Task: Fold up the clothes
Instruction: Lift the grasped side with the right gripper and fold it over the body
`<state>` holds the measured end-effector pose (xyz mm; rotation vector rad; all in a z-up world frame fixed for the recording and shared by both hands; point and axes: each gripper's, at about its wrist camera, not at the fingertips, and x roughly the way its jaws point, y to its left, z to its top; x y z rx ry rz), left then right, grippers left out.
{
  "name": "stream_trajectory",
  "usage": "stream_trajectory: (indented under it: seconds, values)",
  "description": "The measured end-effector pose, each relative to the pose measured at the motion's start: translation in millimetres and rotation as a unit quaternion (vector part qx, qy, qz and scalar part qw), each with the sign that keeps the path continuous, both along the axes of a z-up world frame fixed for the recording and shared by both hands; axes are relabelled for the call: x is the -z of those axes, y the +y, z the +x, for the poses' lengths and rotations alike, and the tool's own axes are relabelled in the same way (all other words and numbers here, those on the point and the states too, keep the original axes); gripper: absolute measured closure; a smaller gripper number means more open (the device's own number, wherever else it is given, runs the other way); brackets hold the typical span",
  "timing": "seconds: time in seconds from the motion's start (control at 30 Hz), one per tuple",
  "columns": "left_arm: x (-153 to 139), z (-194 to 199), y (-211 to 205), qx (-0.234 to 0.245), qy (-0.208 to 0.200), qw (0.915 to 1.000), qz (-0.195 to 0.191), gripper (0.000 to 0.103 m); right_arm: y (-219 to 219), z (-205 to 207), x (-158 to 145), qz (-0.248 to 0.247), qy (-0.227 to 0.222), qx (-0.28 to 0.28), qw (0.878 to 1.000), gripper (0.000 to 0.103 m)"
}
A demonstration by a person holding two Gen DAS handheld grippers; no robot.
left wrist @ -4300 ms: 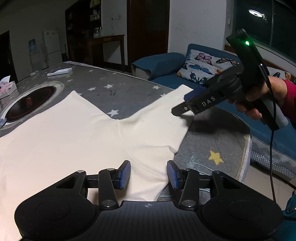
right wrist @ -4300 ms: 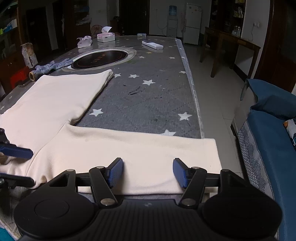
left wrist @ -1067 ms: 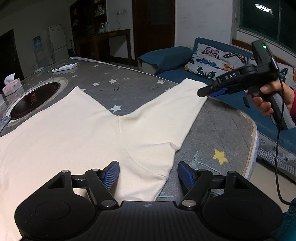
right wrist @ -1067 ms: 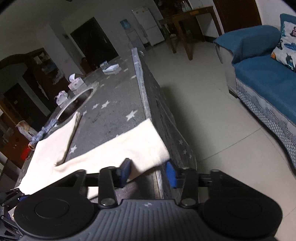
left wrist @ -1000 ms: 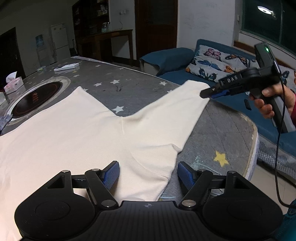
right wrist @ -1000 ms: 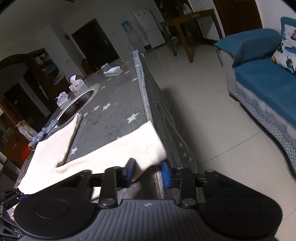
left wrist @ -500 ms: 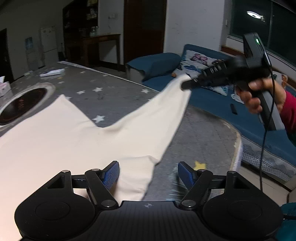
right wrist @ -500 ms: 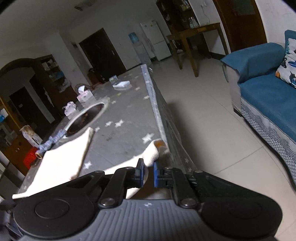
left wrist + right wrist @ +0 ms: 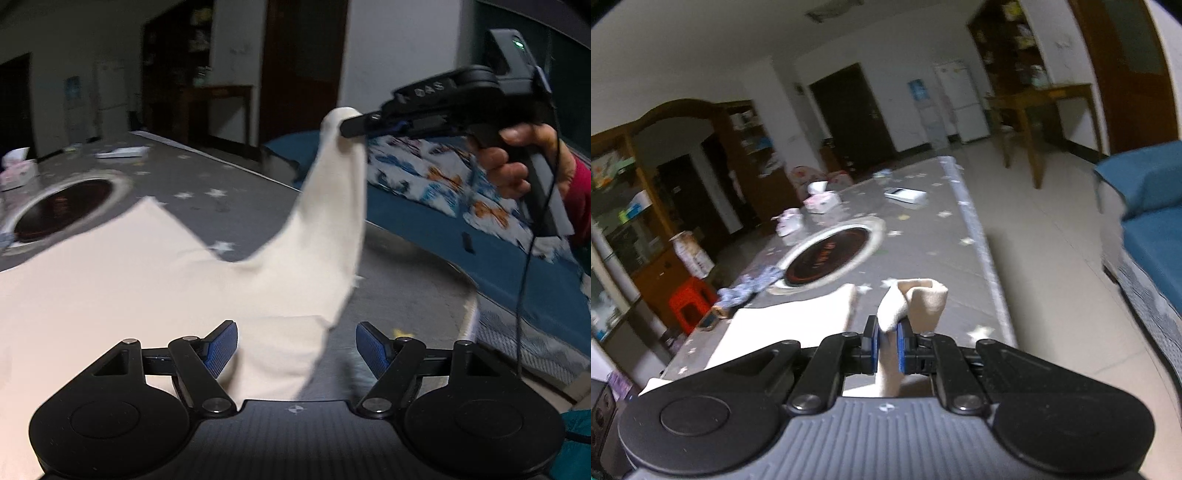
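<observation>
A cream shirt [image 9: 122,273] lies spread on the grey star-patterned table [image 9: 410,295]. Its near sleeve [image 9: 328,221] rises off the table, pinched at the cuff by my right gripper [image 9: 354,125], held by a hand at the upper right of the left wrist view. In the right wrist view the right gripper [image 9: 887,345] is shut on the bunched cuff [image 9: 916,299], with the shirt body [image 9: 790,325] below and to the left. My left gripper [image 9: 297,345] stands open low over the shirt's near edge, nothing pressed between its blue pads.
A round black hob [image 9: 831,254] is set into the table beyond the shirt. Tissue boxes [image 9: 822,201], a white remote [image 9: 905,195] and a rolled patterned cloth [image 9: 750,288] lie further off. A blue sofa [image 9: 480,236] with butterfly cushions stands past the table edge; a red stool [image 9: 690,302] stands beside the table.
The right gripper closed on the sleeve cuff at the table edge and lifted it well above the table. The left gripper stayed open and hardly shifted.
</observation>
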<state>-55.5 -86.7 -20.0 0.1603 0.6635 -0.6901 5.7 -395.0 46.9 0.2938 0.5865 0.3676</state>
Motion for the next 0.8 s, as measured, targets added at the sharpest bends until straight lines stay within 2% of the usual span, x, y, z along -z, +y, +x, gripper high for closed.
stream_trajectory:
  seconds: [0.13,0.33,0.57,0.8]
  values:
    - [-7.8,-4.3,35.1,-0.051,-0.014,0.9986,-0.007,0.026,34.0,4.3,-16.5,-0.012,-0.012,-0.042,0.999,0.095]
    - [-12.4,-15.8,86.6,-0.121,-0.025,0.9920,-0.025,0.023,96.5,12.6,-21.3,-0.032,-0.011,-0.106,0.994,0.095]
    - [-15.1,-30.5,127.6,-0.172,-0.031,0.9836,-0.042,0.022,168.5,14.6,-7.9,-0.052,0.004,-0.176,0.983,0.095]
    - [-9.2,-37.3,151.5,-0.204,-0.025,0.9770,-0.056,0.022,219.4,12.9,9.2,-0.063,0.024,-0.228,0.971,0.095]
